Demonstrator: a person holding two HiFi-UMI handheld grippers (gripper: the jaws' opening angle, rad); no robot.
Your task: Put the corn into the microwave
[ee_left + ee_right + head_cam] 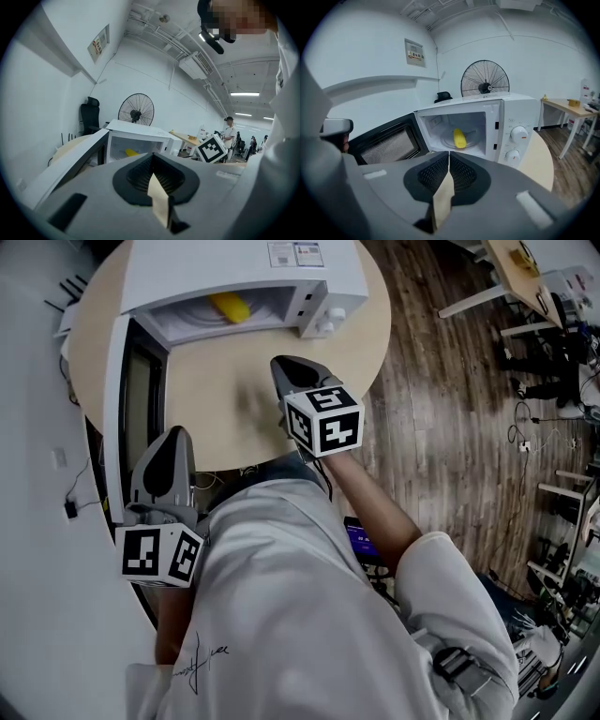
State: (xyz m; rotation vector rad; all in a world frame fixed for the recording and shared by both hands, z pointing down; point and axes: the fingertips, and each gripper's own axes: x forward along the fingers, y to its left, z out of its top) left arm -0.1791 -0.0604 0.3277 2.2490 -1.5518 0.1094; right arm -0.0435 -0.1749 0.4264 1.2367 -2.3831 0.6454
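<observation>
Nearest, the person's white shirt (281,596) carries a small dark scrawl too thin to read. The left gripper (176,435) hangs at the near-left rim of the round tan table (225,390), just beside the outer end of the microwave door (116,399). Its jaws are together with nothing between them. Its marker cube (159,554) shows only black-and-white squares, no letters. The right gripper (287,364) hovers over bare tabletop in front of the microwave (244,273). Its jaws are also pressed together and empty, with only a thin slit between the ribbed pads (440,171).

Beyond the right gripper's tips an open strip of table runs up to the oven's mouth. The door stands swung wide to the left, its mesh window (386,143) facing out, and it reaches past the table's left edge. The corn (460,138) lies inside the cavity on the glass plate (469,144), well apart from both grippers. Two white knobs (519,134) sit one above the other on the control panel, each with a small orange mark; any lettering there is too small to make out. A printed sticker (295,254) on the oven's top is likewise unreadable.

The oven's right front corner stands near the table's rim, with wooden floor (441,381) open to the right. Behind the oven stands a round fan (485,79). A framed notice (415,52) hangs on the white wall, its text illegible.
</observation>
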